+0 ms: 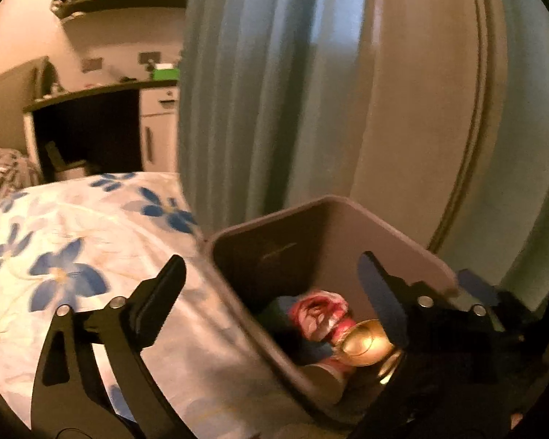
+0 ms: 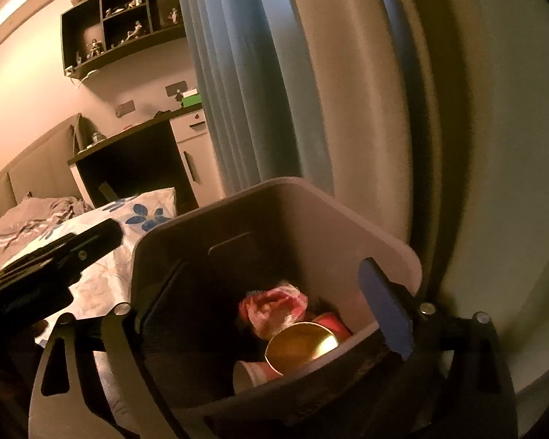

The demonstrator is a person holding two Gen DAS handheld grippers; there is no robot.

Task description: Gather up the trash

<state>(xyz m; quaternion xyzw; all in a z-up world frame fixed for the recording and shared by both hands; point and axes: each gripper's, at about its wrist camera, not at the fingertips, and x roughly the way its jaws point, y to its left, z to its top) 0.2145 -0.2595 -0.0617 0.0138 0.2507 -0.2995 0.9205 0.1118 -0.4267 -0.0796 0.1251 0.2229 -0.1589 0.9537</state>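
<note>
A grey bin (image 1: pixel 325 201) stands beside the bed, against the curtain. Inside lie a crumpled red-and-white wrapper (image 1: pixel 318 314), a can with a gold lid (image 1: pixel 366 340) and a paper cup (image 1: pixel 329 373). My left gripper (image 1: pixel 274 285) hangs open over the bin's left rim with nothing between its fingers. In the right wrist view the same bin (image 2: pixel 285 183) fills the middle, with the wrapper (image 2: pixel 274 303), gold lid (image 2: pixel 300 344) and cup (image 2: pixel 249 373) in it. My right gripper (image 2: pixel 274 292) is open above the bin's mouth and holds nothing.
A bedspread with blue flowers (image 1: pixel 73 256) lies left of the bin. A blue-grey curtain (image 1: pixel 256 91) hangs behind it. A dark desk with a white cabinet (image 2: pixel 135 164) and a wall shelf of figurines (image 2: pixel 120 25) stand farther back. The left gripper's black body (image 2: pixel 55 256) shows at the left.
</note>
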